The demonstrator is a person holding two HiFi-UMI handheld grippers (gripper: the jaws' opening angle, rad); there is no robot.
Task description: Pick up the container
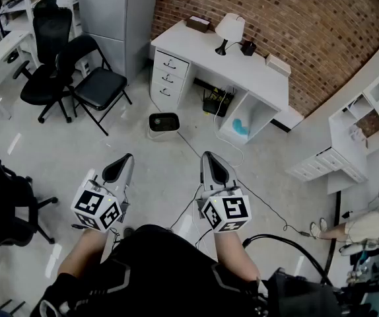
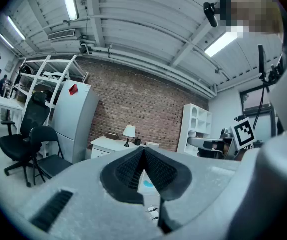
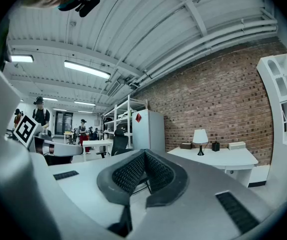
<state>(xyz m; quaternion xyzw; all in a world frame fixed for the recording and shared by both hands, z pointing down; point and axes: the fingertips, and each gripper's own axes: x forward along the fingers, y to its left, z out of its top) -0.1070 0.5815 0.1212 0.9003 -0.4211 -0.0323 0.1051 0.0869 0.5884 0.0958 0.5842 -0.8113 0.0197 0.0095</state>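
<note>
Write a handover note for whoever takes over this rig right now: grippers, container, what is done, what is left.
Left gripper: jaws together, nothing between them, held at waist height.
Right gripper: jaws together, empty, level with the left one.
Container: the dark, light-rimmed bin standing on the floor ahead, in front of the white desk, apart from both grippers.
Done: nothing yet; the container is untouched.
Left: walk up, open a gripper, lower it to the rim, close on it and lift.
</note>
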